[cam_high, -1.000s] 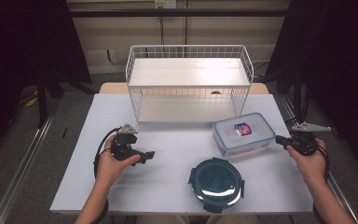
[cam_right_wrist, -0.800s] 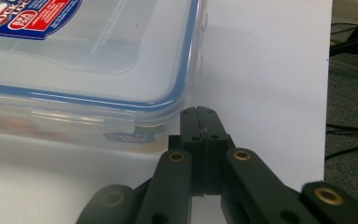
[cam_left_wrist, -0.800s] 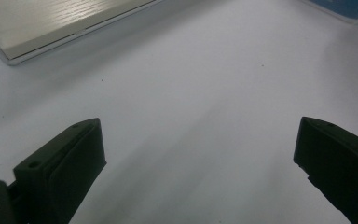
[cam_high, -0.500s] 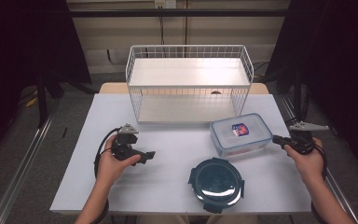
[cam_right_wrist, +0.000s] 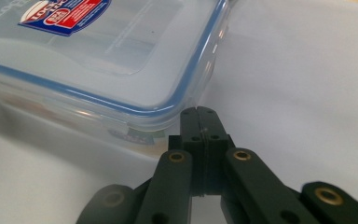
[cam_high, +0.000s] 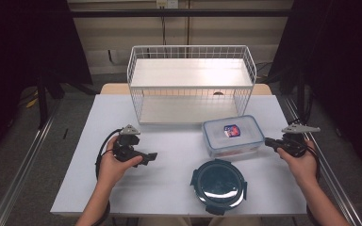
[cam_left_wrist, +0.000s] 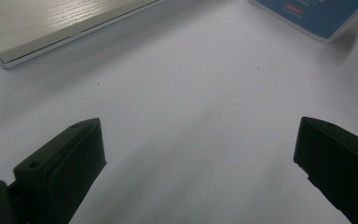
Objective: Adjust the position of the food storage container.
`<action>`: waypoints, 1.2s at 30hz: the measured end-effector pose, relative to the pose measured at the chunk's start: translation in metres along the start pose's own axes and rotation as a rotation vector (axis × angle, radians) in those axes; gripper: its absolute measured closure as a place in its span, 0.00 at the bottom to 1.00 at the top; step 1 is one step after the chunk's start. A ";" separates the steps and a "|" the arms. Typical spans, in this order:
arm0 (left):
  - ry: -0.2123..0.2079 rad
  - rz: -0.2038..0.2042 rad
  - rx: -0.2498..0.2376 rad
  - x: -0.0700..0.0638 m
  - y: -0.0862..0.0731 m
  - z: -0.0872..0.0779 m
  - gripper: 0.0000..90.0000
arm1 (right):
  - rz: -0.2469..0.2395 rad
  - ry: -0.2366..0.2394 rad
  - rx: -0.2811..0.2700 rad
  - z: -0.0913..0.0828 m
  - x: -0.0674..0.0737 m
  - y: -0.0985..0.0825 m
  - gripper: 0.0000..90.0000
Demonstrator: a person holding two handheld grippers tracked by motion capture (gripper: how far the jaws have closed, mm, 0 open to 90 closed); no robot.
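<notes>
You are holding your right tongs (cam_right_wrist: 199, 113) pressed together, just beside the rectangular clip-lid container (cam_high: 232, 135) sitting on the counter (cam_high: 169, 188); your left tongs (cam_left_wrist: 196, 154) are resting spread apart.

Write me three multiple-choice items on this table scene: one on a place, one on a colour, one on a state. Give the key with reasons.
1. Where does the round container lie?
A. inside the wire rack
B. on the table, nearer the person than the rectangular container
C. on top of the rectangular container

2. What colour is the seal line round the rectangular container's lid?
A. blue
B. red
C. green

3. How do the right gripper's jaws stand?
A. wide open
B. clamped on the lid
C. shut with nothing between them

Key:
1 B, the high view shows it on the white table in front of the rectangular container, outside the wire rack.
2 A, the right gripper view shows a blue line along the lid's edge.
3 C, the right gripper view shows the jaws pressed together beside the container's corner.
</notes>
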State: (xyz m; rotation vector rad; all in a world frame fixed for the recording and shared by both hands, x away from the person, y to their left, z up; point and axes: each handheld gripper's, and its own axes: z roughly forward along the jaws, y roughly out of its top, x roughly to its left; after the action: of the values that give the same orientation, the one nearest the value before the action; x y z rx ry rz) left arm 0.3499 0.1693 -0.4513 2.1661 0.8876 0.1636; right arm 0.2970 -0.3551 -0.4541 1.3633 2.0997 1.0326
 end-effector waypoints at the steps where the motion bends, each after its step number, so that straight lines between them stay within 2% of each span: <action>1: 0.000 0.000 -0.001 0.000 0.000 0.000 0.02 | -0.002 0.003 0.000 0.001 0.002 0.001 1.00; 9: 0.002 0.000 -0.004 -0.002 0.000 0.000 0.02 | 0.005 0.035 -0.018 0.008 0.015 0.003 1.00; 21: -0.002 0.004 0.005 -0.003 0.001 0.000 0.02 | -0.024 0.098 -0.029 0.019 0.041 0.008 1.00; 36: -0.009 -0.025 -0.006 -0.002 0.000 -0.003 0.02 | -0.069 0.170 -0.029 0.032 0.069 0.014 1.00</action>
State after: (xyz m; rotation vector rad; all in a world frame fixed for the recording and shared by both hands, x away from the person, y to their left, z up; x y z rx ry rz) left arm 0.3473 0.1696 -0.4492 2.1481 0.9071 0.1436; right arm 0.2984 -0.2781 -0.4610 1.2174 2.2273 1.1825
